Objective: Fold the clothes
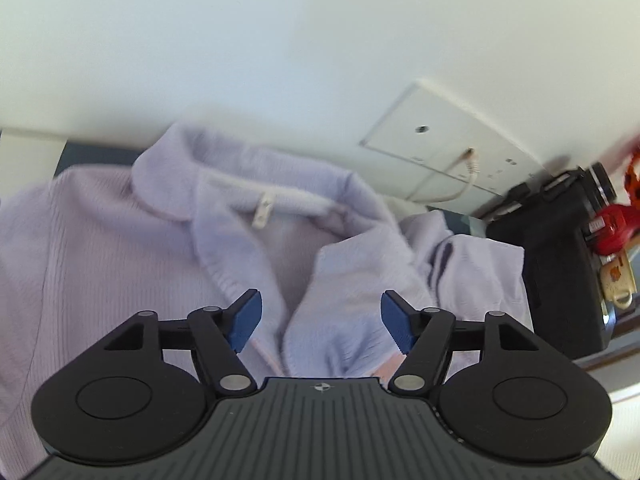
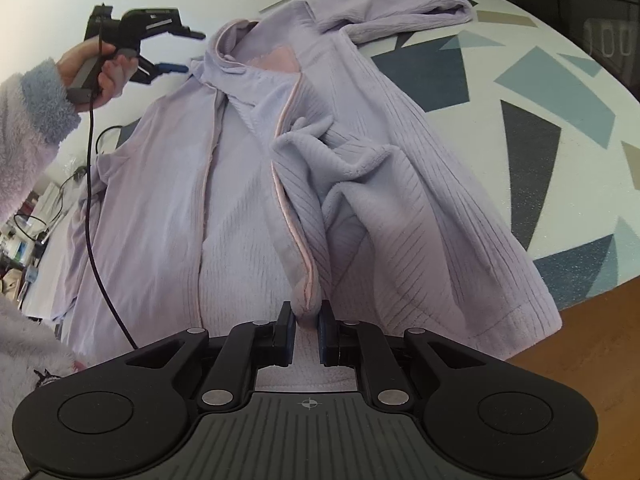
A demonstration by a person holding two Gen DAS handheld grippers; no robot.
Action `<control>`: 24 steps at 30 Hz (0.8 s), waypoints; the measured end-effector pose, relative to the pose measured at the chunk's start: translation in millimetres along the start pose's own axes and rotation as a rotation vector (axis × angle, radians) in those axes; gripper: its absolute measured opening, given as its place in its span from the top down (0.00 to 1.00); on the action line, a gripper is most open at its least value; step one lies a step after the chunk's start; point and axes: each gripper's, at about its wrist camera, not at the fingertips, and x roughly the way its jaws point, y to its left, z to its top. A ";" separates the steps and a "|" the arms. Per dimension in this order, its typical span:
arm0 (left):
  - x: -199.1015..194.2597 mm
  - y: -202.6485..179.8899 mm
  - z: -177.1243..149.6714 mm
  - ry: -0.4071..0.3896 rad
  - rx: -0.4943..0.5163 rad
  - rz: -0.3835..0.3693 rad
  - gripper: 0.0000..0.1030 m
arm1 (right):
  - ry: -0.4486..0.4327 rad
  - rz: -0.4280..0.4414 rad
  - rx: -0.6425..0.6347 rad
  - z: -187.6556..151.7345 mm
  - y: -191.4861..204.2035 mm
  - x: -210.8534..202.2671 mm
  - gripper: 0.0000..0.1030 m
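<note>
Right gripper (image 2: 306, 330): black two-finger tool with blue pads, jaws pinching a bunched fold of the pale lilac ribbed fleece jacket (image 2: 248, 184) at the pink-trimmed front edge near its hem. The pinched fold sits squarely between the pads, and the cloth rises from it as a ridge running away from the fingers.

Left gripper (image 1: 321, 320): same make, fingers spread apart with nothing between them; it hovers just above the jacket's open front, below the turned-down collar (image 1: 256, 184) and its white neck label (image 1: 262, 210). In the right wrist view this gripper sits beside the collar end, held by a hand (image 2: 102, 70) in a fluffy lilac and blue sleeve (image 2: 36, 120), a black cable (image 2: 96, 184) trailing from it.

Jacket: laid open, front up, on a white tabletop with grey and blue geometric shapes (image 2: 520, 92); one sleeve (image 2: 400, 12) is flung out across the table near the wall.

Surroundings: white wall plate with a plugged-in cord (image 1: 452, 144); black box-shaped object (image 1: 556, 264) beside the garment.
</note>
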 end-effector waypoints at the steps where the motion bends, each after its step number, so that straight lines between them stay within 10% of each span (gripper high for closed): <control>1: 0.4 -11.1 0.4 -0.002 0.043 0.006 0.34 | -0.001 -0.003 0.002 -0.3 -0.4 0.2 0.90; 8: 29.0 -96.3 -33.5 -0.012 0.526 0.167 0.38 | -0.005 -0.012 0.009 -0.5 0.1 1.4 0.90; 10: 39.8 -106.5 -39.2 -0.012 0.601 0.187 0.89 | -0.009 -0.014 0.019 -1.0 -2.1 1.0 0.90; 17: -19.6 -66.9 34.7 -0.237 0.246 -0.055 0.91 | -0.015 -0.027 0.008 -6.7 -4.2 -13.0 0.96; 24: 3.3 -21.9 38.9 -0.121 0.256 0.141 0.88 | 0.023 0.020 -0.025 -24.4 2.3 -19.5 0.96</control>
